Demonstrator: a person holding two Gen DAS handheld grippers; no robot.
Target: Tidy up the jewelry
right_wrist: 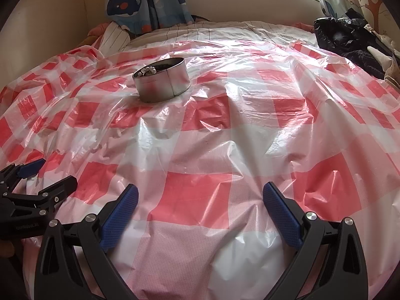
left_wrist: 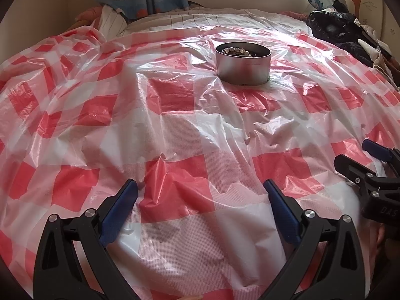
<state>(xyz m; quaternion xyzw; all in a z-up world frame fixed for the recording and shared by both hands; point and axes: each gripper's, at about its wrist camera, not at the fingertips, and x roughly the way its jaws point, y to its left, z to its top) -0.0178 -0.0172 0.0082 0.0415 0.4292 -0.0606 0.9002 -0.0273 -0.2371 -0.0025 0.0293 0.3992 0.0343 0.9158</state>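
Left wrist view, bottom of frame: the left gripper [left_wrist: 200, 200] has its fingers spread wide, gripping nothing, over the red-and-white checked plastic sheet [left_wrist: 175, 137]. The right gripper [right_wrist: 200, 202] is likewise spread and empty at the bottom of its own view. Farther off, upper centre, a round metal tin [left_wrist: 243, 65] holds beaded jewelry [left_wrist: 237, 50]. No loose pieces show, so the sorting looks finished or nearly so.

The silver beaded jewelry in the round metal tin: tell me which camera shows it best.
The left wrist view: the silver beaded jewelry appears as a strand of beads spread across the round metal tin. The right wrist view shows only a small bead cluster at the tin's left edge.
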